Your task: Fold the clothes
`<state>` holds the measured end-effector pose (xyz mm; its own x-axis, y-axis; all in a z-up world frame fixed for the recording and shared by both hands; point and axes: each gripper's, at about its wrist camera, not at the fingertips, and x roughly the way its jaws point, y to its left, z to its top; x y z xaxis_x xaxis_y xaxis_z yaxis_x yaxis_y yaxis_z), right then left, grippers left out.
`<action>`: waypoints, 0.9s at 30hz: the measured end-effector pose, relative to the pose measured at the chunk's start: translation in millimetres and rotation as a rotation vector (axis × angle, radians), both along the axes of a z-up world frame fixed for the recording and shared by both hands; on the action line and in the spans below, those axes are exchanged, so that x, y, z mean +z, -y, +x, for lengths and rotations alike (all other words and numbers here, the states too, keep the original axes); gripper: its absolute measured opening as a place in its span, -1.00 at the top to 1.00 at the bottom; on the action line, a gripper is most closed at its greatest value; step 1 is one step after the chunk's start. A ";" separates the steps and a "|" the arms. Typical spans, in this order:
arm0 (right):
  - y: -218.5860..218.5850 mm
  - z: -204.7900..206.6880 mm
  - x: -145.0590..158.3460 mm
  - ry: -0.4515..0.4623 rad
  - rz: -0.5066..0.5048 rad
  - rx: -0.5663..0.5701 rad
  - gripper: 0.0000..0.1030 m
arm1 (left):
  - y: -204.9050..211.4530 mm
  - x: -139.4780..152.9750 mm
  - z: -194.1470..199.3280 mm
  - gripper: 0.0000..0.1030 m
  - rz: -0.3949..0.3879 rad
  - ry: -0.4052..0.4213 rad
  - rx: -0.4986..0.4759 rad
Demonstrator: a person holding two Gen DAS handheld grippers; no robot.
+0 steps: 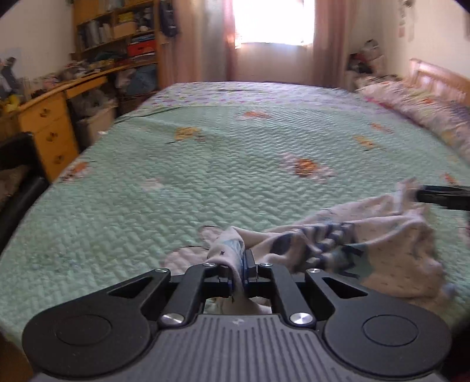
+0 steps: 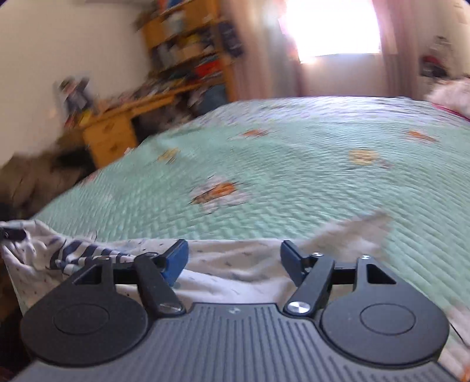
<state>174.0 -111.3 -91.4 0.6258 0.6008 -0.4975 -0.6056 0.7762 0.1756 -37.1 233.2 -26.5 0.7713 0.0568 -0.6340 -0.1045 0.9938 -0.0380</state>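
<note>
Two grippers work a pale printed garment (image 1: pixel 367 235) lying crumpled on a bed's green quilt (image 1: pixel 205 182): the left gripper (image 1: pixel 239 267) has its fingers pressed together, pinching a bunched edge of the cloth, while the right gripper (image 2: pixel 233 261) hangs over the fabric with blue-padded fingers (image 2: pixel 176 261) spread and gripping nothing. Beyond the bed stand a cluttered wooden desk (image 1: pixel 50 117), shelves (image 1: pixel 117 29) and a bright curtained window (image 1: pixel 273 20).

A green quilted bedspread (image 1: pixel 205 176) fills the centre, wooden desk (image 1: pixel 47 123) at nine o'clock, bright window (image 1: pixel 273 20) at twelve.
</note>
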 end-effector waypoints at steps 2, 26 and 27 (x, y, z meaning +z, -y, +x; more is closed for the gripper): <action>-22.1 13.3 -3.8 0.009 -0.057 0.057 -0.46 | -3.5 1.5 -10.0 0.85 -0.064 0.028 -0.072; -52.9 -112.8 2.1 0.190 -0.190 0.349 0.99 | 5.8 -32.6 -6.9 0.65 -0.096 -0.072 -0.173; -51.5 -117.1 4.1 0.197 -0.193 0.348 0.99 | 8.6 -32.8 -6.4 0.63 -0.091 -0.075 -0.179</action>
<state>56.9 -59.8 -87.4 0.4969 0.7001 -0.5128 -0.8439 0.5277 -0.0973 -43.5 224.6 -59.3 0.7145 -0.1368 -0.6861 0.0677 0.9896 -0.1269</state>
